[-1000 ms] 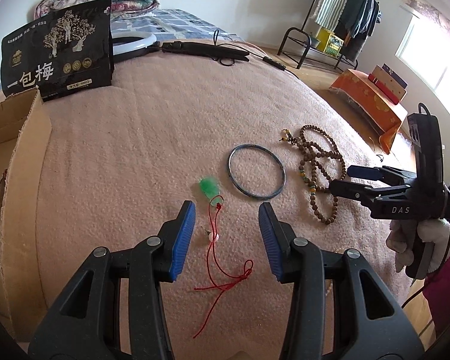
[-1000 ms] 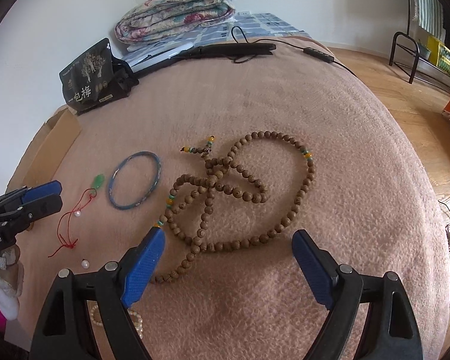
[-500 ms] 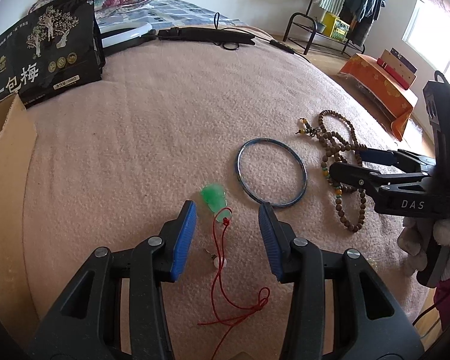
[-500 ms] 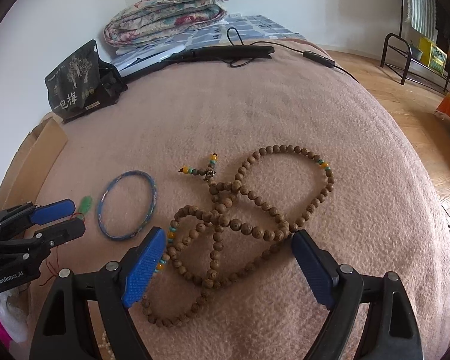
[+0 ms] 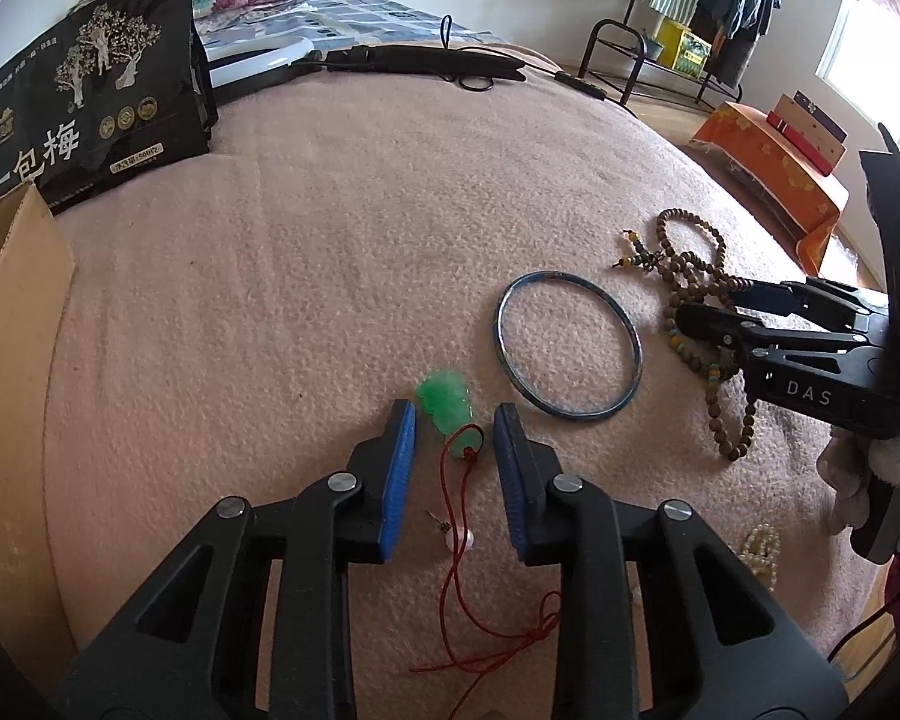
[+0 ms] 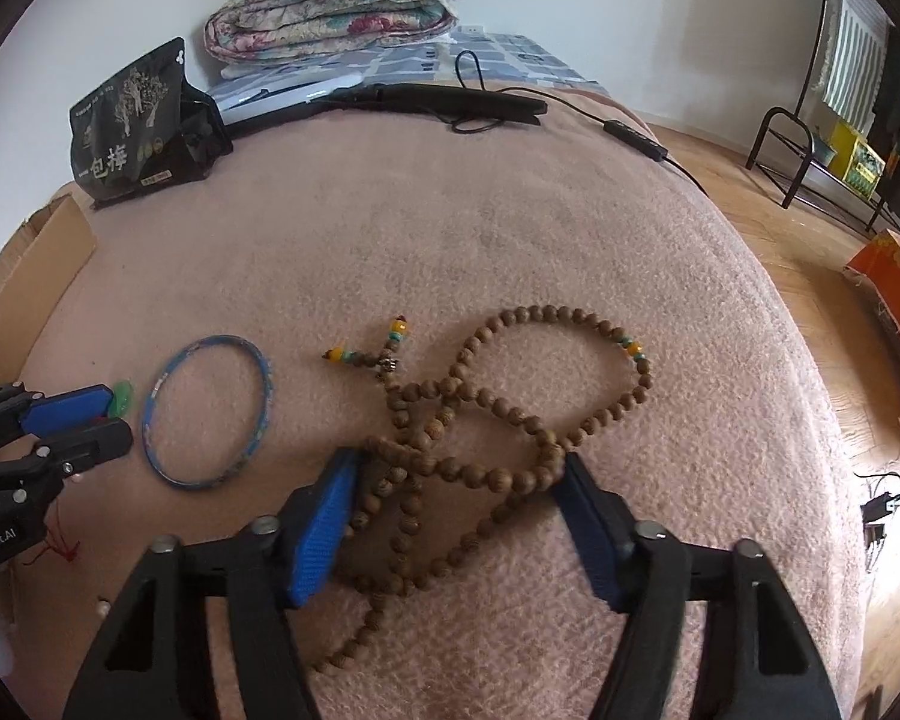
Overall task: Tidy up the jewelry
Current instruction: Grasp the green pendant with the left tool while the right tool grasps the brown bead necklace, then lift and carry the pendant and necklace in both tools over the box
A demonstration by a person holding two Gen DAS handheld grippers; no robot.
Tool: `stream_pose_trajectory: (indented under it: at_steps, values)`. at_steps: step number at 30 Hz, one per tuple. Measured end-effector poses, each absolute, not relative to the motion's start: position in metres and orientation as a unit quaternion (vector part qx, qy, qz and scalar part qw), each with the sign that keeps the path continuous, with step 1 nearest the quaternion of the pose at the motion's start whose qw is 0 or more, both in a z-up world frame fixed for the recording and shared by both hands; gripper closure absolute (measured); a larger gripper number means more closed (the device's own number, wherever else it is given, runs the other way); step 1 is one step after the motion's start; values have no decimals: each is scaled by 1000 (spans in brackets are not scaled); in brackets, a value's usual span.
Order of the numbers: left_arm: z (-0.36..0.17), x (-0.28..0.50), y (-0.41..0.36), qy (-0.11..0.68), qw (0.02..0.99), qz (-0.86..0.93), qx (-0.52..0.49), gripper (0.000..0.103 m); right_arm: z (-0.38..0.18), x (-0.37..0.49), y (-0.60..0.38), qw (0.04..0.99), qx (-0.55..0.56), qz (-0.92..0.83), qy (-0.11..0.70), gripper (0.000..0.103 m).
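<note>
A green pendant (image 5: pixel 443 401) on a red cord (image 5: pixel 457 546) lies on the pink blanket (image 5: pixel 330 252). My left gripper (image 5: pixel 453 420) straddles the cord just behind the pendant. Its jaws are closing, and the blue pads stand clear of cord and pendant. It also shows at the left of the right wrist view (image 6: pixel 117 417). A long wooden bead necklace (image 6: pixel 570 313) lies in loops. My right gripper (image 6: pixel 457 468) is down over its near loops, jaws closing, with the bead strands bunched between the pads. A blue bangle (image 5: pixel 570 416) lies between the two pieces.
A cardboard box (image 5: pixel 12 300) borders the blanket on the left, and a black snack bag (image 5: pixel 90 108) stands behind it. A black device with a cable (image 5: pixel 426 60) and a folded quilt (image 6: pixel 336 6) lie at the far end. A pearl (image 5: pixel 459 540) and a pearl bracelet (image 5: pixel 762 546) lie near me.
Both grippers came forward and down, and their jaws narrowed. The left now reaches the green pendant; the right has closed in around the necklace loops.
</note>
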State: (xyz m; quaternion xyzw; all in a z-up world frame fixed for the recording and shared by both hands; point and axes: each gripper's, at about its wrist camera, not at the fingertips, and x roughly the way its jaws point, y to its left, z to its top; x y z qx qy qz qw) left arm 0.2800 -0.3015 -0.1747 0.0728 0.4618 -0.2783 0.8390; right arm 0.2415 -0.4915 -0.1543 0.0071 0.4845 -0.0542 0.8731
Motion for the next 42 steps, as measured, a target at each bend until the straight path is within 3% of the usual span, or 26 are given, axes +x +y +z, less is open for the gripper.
stream_pose_trajectory:
  at_steps: [6,13,42]
  values:
    - [-175,278,-303,458,842,-273,80,89,-153,237,-500,874,3,-51,483,68]
    - [-172,279,-300,457,843,-275,65,91,-149,233,-505,881,20,-45,470,92]
    - [-64,230,-263,368,878,-306,8,91,-25,170,-494,933,25,-24,358,92]
